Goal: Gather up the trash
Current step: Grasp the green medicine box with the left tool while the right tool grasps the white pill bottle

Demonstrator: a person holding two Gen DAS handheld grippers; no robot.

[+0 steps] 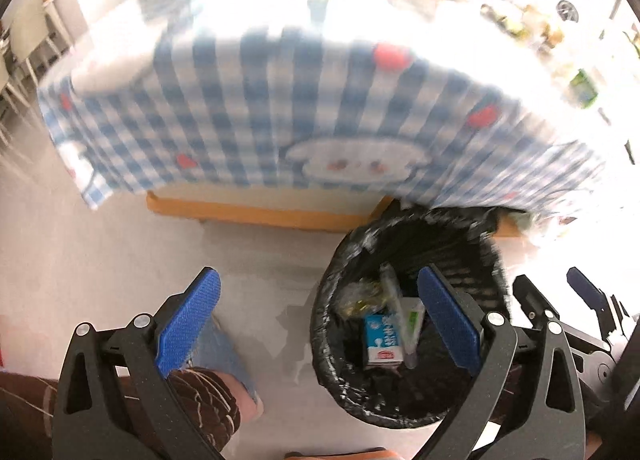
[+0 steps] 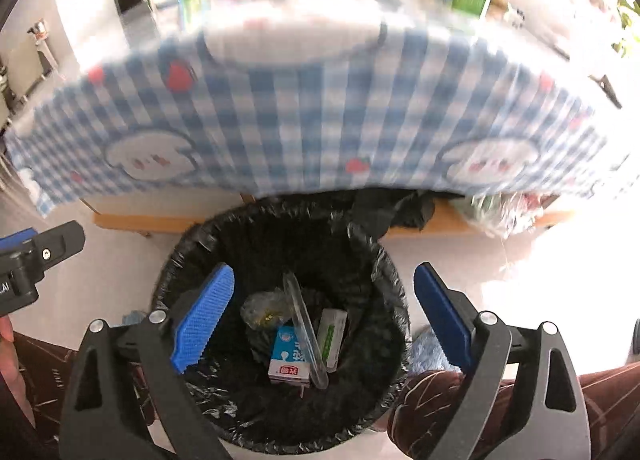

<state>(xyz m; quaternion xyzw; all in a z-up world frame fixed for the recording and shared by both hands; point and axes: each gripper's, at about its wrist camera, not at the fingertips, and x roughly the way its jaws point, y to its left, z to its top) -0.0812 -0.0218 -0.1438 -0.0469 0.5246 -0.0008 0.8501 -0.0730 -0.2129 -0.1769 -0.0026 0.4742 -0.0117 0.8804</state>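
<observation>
Both grippers spread, empty: left gripper (image 1: 326, 322), right gripper (image 2: 324, 312) | black-lined bin (image 2: 192, 244) holds milk carton (image 2: 289, 356), possibly a tube (image 2: 331, 334)

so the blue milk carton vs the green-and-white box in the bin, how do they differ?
The blue milk carton is blue and white with a red label at its near end; the green-and-white box is white with a green stripe. The carton looks wider, the box slimmer. The carton lies left of the clear plastic strip, the box right of it. Both lie flat at the bottom of the black-lined trash bin.
</observation>
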